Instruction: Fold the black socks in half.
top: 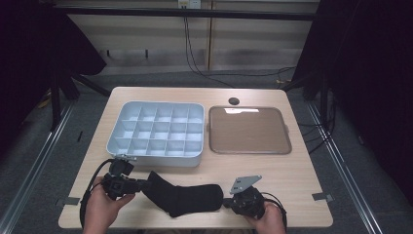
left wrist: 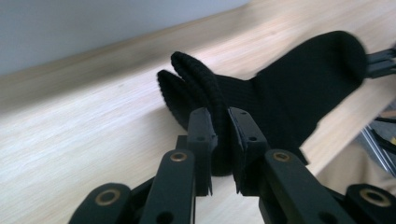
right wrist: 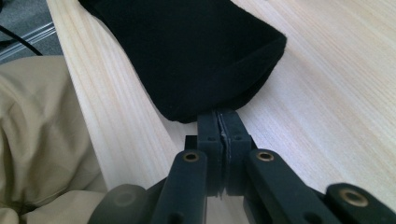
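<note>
Black sock (top: 187,197) flat on tabletop (top: 292,175), near front edge. My left tool (top: 141,184) clamped on ribbed cuff, my right tool (top: 226,204) pinching toe end. Divided bin (top: 156,130) and tray (top: 249,129) empty; I judge nothing stowed yet, folding likely ahead.

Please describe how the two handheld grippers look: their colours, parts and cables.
Both the left gripper and the right gripper are black, with two flat jaws on linkage arms with brass-coloured pivots. Each carries a grey three-cornered plate on top and trails a black cable.
</note>
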Demonstrator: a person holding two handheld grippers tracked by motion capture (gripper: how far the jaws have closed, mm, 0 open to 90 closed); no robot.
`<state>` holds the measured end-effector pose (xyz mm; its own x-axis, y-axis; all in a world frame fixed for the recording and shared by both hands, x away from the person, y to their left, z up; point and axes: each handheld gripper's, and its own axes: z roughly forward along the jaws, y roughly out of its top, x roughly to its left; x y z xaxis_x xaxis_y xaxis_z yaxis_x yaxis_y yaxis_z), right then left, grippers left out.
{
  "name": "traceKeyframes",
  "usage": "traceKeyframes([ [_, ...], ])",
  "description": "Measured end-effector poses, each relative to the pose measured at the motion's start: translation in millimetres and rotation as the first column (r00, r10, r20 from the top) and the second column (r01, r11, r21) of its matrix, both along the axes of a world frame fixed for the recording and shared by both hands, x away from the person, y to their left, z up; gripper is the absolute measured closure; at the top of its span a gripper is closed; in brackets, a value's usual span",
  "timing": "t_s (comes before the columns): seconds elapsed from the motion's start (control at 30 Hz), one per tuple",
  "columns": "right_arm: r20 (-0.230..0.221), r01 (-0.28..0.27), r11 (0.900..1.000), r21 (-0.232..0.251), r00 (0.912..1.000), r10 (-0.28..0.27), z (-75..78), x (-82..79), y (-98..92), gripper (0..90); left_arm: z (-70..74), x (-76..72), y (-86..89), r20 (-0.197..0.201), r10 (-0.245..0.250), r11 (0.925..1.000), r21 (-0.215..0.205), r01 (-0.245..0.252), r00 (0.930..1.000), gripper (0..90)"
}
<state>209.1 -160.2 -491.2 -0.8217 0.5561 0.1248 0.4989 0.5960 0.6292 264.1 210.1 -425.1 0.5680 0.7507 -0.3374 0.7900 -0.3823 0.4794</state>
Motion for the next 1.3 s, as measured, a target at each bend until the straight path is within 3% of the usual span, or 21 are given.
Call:
traceKeyframes([
  [0.1, 0.003, -0.003, 1.000, 0.007, 1.0000, 0.003, -0.7, 1.0, 0.9, 88.0, 7.4, -1.4, -13.2, 0.002, -0.032, 0.9992, -0.025, 0.032, 0.9995, 80.7],
  [0.33, 0.001, -0.012, 1.000, 0.001, 0.9999, 0.012, -0.5, 1.3, 2.5, 87.9, 16.0, 0.2, -40.0, 0.015, -0.083, 0.9958, -0.038, 0.083, 0.9965, 82.6],
  [0.67, 0.005, -0.011, 1.000, 0.013, 0.9999, 0.011, -1.2, 2.3, 6.4, 87.2, 35.9, -1.7, -60.0, 0.039, -0.140, 0.9893, -0.037, 0.141, 0.9894, 83.3],
  [0.97, -0.010, -0.004, 1.000, 0.024, 0.9999, 0.004, -1.2, 1.8, 7.8, 87.1, 34.0, -3.4, -66.1, 0.032, -0.146, 0.9881, -0.046, 0.147, 0.9888, 83.3],
  [1.3, -0.003, -0.011, 1.000, 0.022, 0.9999, 0.011, -1.6, 2.0, 10.3, 87.1, 21.0, -5.6, -106.3, 0.015, -0.224, 0.9742, -0.025, 0.224, 0.9745, 83.3],
])
